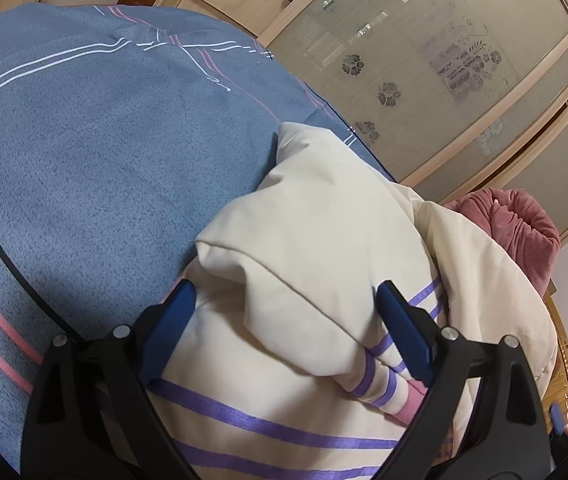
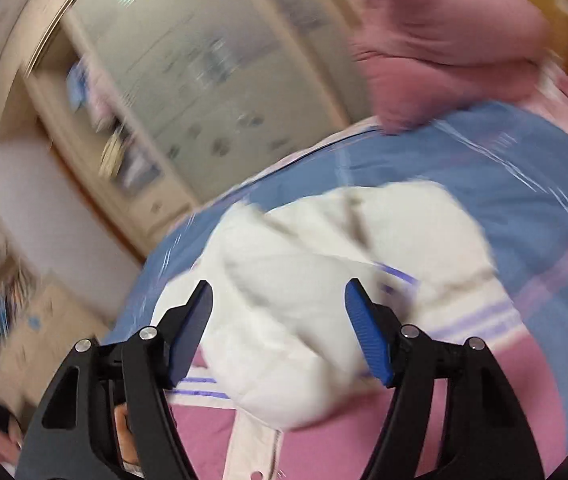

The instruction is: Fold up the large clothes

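on the blue bedspread [image 1: 83,152], cream jacket [image 1: 316,216] shows no readable label.

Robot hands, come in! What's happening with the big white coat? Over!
Left gripper jaws open over coat. Right gripper jaws open, nothing held. Coat bunched on bed, unfolded. Pink pillow beside it.

left tool [image 1: 286,328] wide open over cream jacket [image 1: 316,216].

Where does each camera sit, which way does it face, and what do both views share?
Left wrist: on the left gripper, angled down at the cream jacket on the blue bedspread; only its open fingers show.
Right wrist: on the right gripper, blurred, facing the same jacket; open fingers show.
Shared: jacket, bedspread, pink pillow, wardrobe doors.
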The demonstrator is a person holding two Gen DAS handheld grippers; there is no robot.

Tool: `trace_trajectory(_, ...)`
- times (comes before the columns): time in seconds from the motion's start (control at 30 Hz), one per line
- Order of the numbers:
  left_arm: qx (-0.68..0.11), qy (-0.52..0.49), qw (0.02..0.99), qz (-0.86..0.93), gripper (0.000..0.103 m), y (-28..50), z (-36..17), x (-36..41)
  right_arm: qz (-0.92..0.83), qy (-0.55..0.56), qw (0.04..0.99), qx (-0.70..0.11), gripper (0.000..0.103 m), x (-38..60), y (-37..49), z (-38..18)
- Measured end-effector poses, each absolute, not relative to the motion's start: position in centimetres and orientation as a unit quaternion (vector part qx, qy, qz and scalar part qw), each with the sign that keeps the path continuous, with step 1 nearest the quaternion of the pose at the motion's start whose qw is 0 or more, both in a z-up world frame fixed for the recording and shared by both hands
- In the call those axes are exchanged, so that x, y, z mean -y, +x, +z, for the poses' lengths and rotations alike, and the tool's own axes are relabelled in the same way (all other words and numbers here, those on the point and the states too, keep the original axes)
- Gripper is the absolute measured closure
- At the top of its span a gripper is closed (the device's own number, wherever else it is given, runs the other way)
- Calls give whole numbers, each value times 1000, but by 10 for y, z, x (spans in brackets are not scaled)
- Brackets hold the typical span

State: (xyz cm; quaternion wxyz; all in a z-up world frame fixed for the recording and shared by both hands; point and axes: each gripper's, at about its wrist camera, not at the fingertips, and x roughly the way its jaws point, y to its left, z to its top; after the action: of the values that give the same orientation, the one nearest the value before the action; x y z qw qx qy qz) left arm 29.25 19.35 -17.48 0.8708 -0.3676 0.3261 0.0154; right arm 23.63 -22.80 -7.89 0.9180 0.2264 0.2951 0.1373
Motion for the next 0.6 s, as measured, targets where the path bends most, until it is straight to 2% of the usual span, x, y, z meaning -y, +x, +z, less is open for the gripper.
trace_trajectory(0.17,-327,-367,871,15,9,292,-174,-193,233,180,897,-329,35,155,267,-77)
trace_trajectory(0.27,-327,-366,871,15,9,292,-174,-193,196,143,914,-326,37,153,274,-69)
trace_trajectory(0.43,-331,-361,872,17,8,294,-174,-189,58,254,886,-383,38,235,302,-141)
trace_trajectory(0.5,-331,-359,872,17,8,295,-174,-188,26,270,871,-410,41,250,296,-175)
trace_trajectory(0.6,-310,-384,870,7,8,288,-169,-194,35,259,871,-415,41,252,291,-197)
